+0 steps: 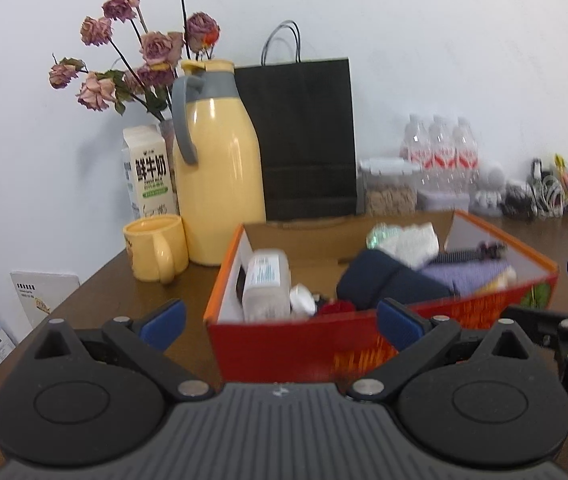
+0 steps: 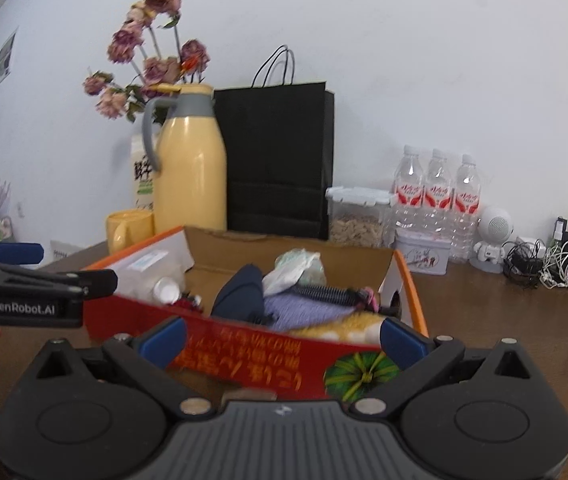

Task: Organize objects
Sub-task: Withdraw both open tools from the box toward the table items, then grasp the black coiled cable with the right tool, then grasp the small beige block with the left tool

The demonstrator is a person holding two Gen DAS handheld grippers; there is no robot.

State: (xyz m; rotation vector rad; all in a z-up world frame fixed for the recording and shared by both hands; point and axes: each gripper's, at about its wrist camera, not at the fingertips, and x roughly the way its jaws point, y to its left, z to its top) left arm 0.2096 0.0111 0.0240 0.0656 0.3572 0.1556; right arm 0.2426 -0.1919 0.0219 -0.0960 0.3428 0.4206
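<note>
The left tongs are spread wide and hold nothing, and the right tongs are spread wide too, also with nothing between the blue fingers. Both hover just before the near red wall of the open box, which stands on the brown surface in the middle. The long axis of the box runs from left to right across both views, and its opening looks up. Inside, at the left end, a clear bottle lies with its white cap toward the tongs; at the right are a dark blue pouch, a purple cloth, a black comb and a white crumpled packet. These things are blurred, and the near wall hides their lower parts. A small red thing beside the cap is too unclear to name. Behind the box stand a yellow mug, a yellow jug, a milk carton, dried roses, a black paper bag, a food container and three water bottles against a white wall. At the far right, cables lie in a tangle that is hard to make out.
</note>
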